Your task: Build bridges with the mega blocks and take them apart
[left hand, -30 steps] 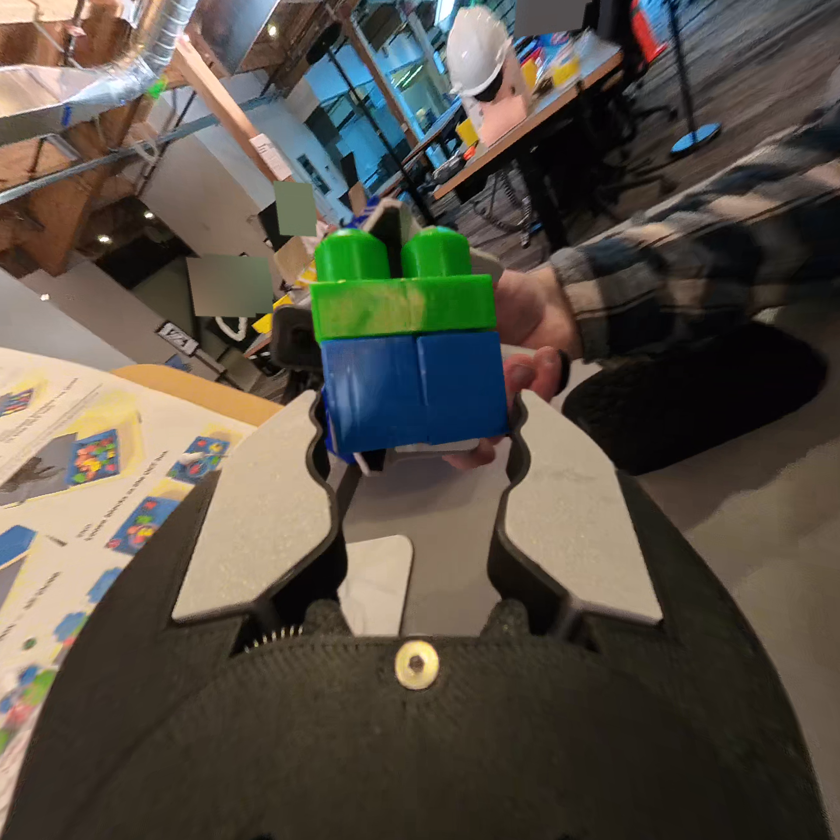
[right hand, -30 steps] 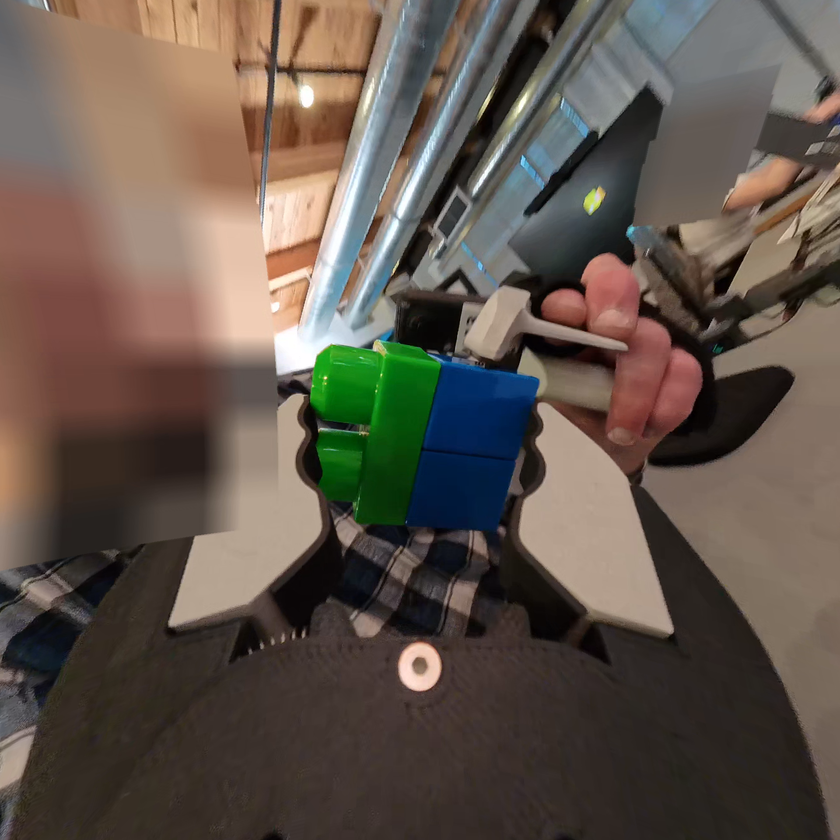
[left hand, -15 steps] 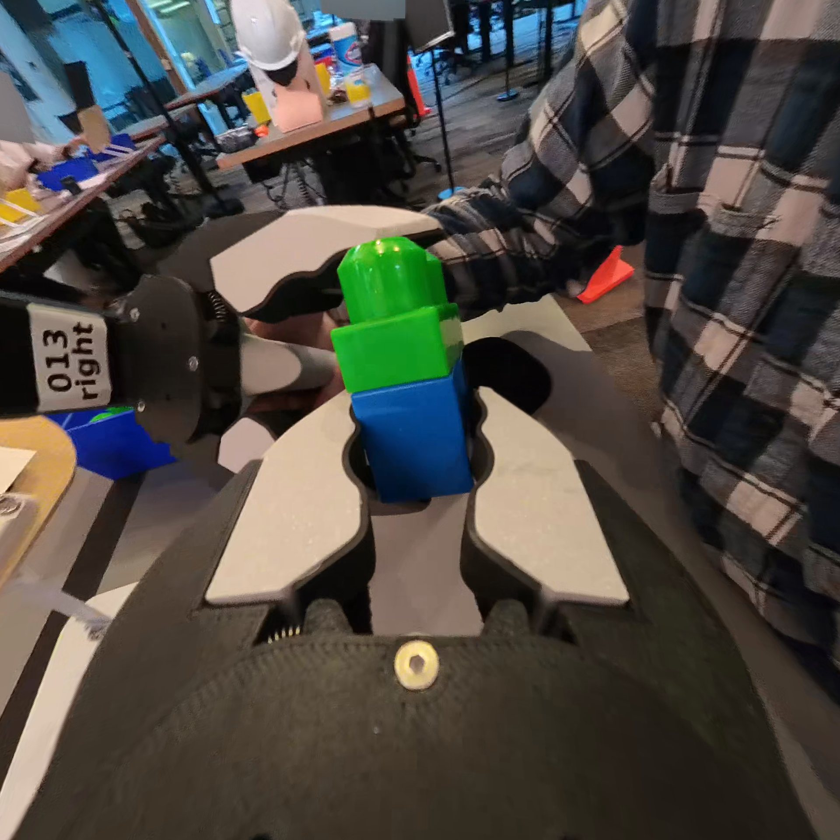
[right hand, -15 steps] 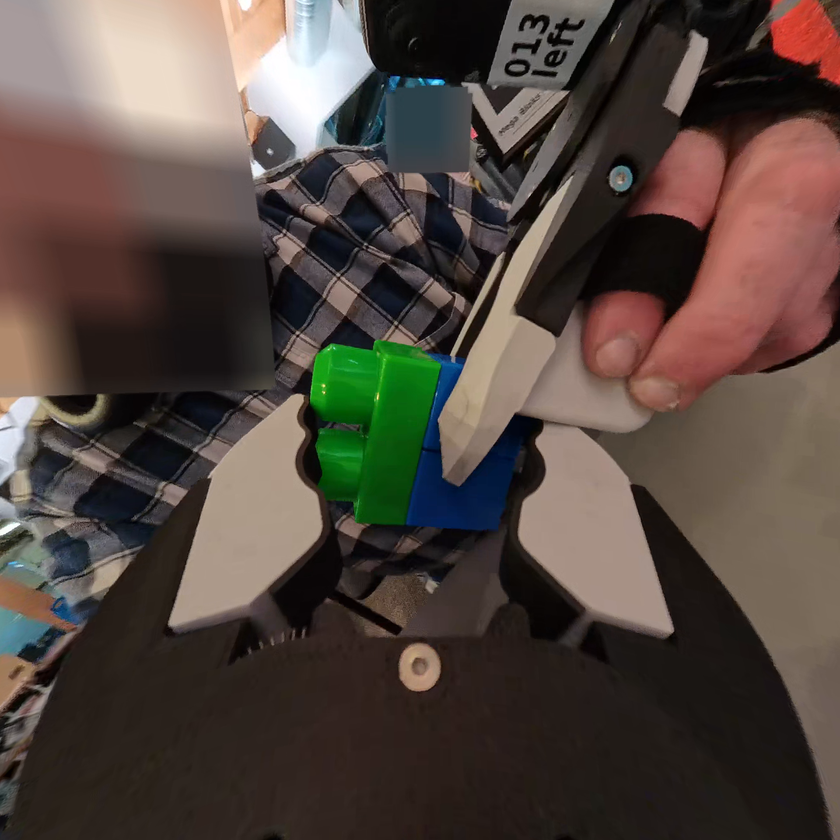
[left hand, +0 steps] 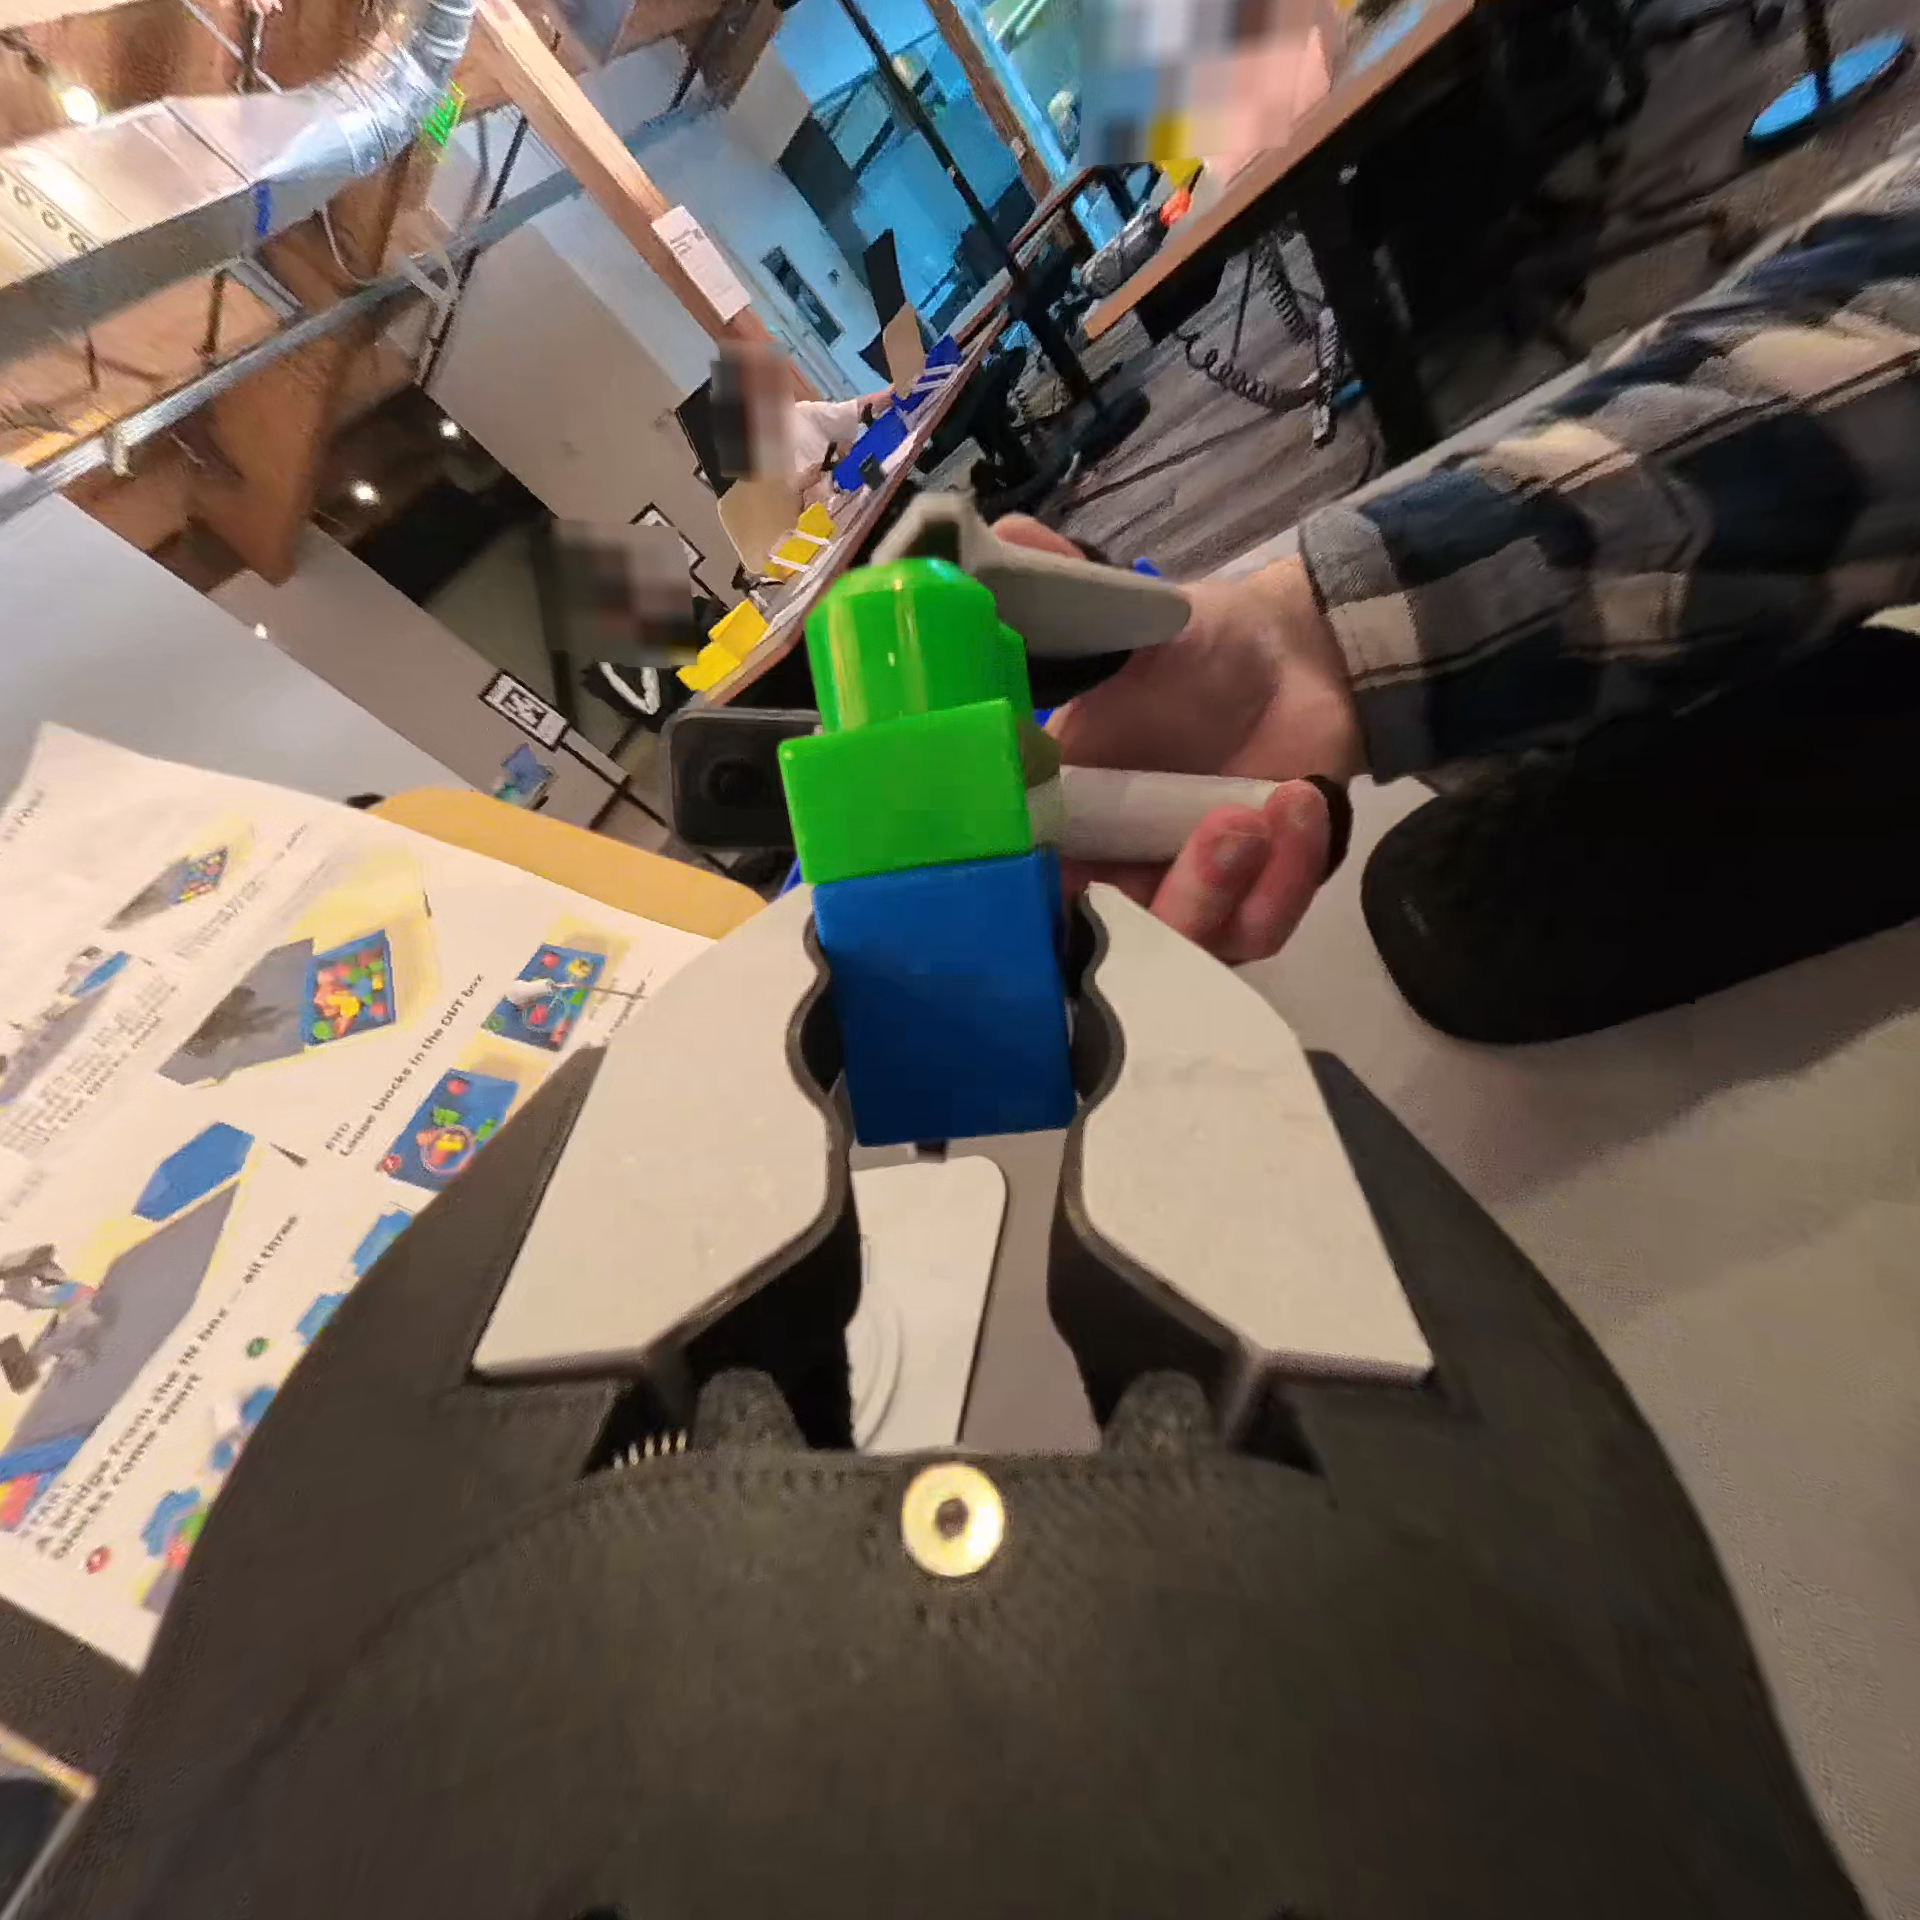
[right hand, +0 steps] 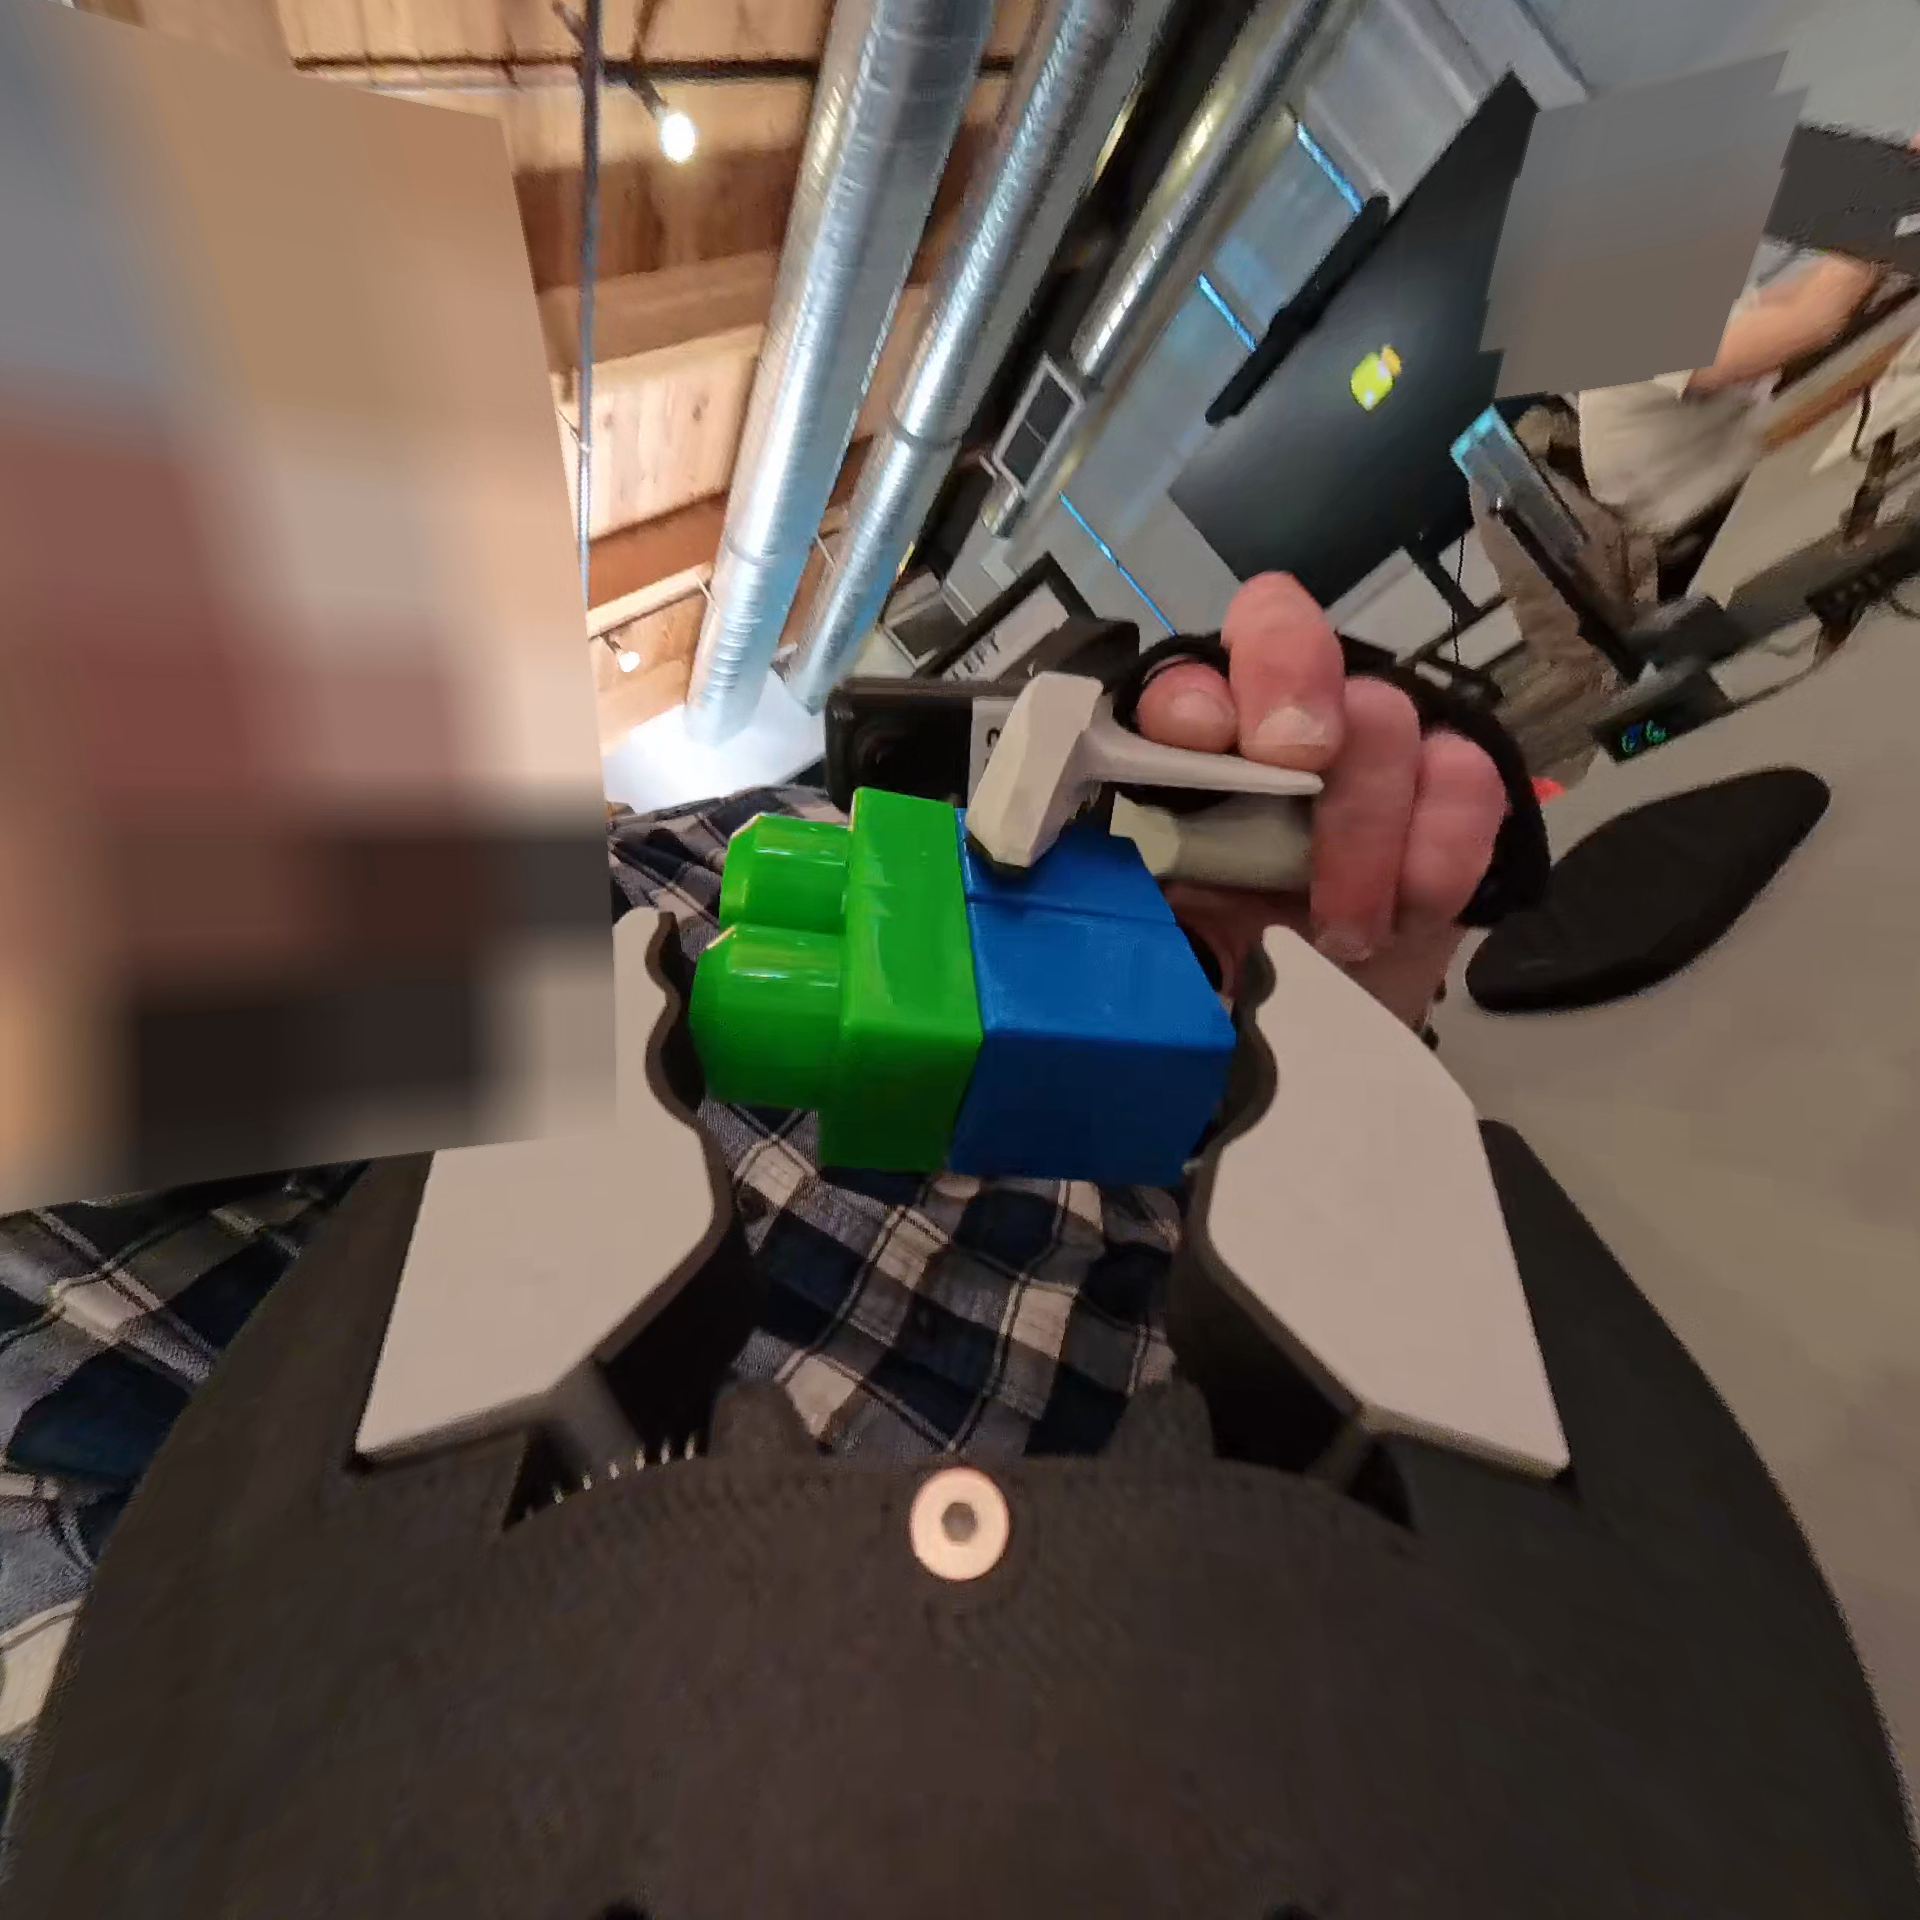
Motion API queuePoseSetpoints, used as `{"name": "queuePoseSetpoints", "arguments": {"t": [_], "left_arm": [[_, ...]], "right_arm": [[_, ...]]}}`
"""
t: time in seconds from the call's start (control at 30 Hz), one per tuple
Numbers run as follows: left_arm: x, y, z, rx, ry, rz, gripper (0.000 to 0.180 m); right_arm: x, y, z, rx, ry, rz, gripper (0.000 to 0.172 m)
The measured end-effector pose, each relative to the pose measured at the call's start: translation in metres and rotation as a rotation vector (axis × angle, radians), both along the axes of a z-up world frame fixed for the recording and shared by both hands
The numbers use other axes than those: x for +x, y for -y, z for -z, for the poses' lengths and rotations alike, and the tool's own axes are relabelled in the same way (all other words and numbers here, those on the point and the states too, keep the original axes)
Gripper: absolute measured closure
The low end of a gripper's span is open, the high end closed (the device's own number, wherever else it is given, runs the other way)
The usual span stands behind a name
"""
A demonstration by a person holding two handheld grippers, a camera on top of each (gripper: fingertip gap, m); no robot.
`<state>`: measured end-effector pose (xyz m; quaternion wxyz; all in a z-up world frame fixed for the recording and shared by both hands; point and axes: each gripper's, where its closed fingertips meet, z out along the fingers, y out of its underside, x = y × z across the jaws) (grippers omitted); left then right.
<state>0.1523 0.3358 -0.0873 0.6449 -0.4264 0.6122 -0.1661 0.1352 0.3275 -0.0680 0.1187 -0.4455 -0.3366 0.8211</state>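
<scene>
Left tongs point(left hand: 951, 997) clamp blue block point(left hand: 951, 1018); right tongs point(right hand: 951, 1039) straddle it.

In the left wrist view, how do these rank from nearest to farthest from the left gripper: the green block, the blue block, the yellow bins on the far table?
1. Blue block, between the left gripper's fingers.
2. Green block, stacked on the blue block's far end.
3. Yellow bins, far behind, left of the green block.

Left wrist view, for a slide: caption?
Left hand-held gripper clamps the blue block of a green-on-blue stack above an instruction sheet.
</scene>
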Motion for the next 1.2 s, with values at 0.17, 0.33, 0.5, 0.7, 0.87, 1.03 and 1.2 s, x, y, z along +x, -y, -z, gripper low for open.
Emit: {"name": "queuePoseSetpoints", "arguments": {"t": [0.17, 0.33, 0.5, 0.7, 0.87, 1.03, 1.2], "left_arm": [[-0.002, 0.0, -0.002, 0.015, 0.009, -0.016, 0.14], [0.0, 0.006, -0.001, -0.021, 0.011, 0.038, 0.14], [-0.005, 0.026, -0.012, -0.18, 0.056, 0.23, 0.126], [-0.005, 0.039, -0.003, -0.439, -0.107, 0.416, 0.107], [0.004, 0.05, 0.024, -0.434, -0.299, 0.438, 0.103], [0.004, 0.044, 0.04, -0.412, -0.349, 0.383, 0.1], [0.007, 0.042, 0.044, -0.372, -0.333, 0.357, 0.105]], "right_arm": [[-0.001, 0.001, -0.001, 0.029, 0.009, 0.014, 0.073], [0.001, 0.006, 0.001, 0.073, 0.047, -0.046, 0.073], [0.006, 0.018, 0.005, 0.178, 0.12, -0.183, 0.073], [0.005, 0.042, 0.018, 0.346, 0.266, -0.43, 0.073], [-0.003, 0.05, 0.024, 0.378, 0.338, -0.555, 0.073], [-0.004, 0.049, 0.03, 0.374, 0.345, -0.556, 0.074], [-0.001, 0.047, 0.033, 0.357, 0.36, -0.553, 0.074]]}}
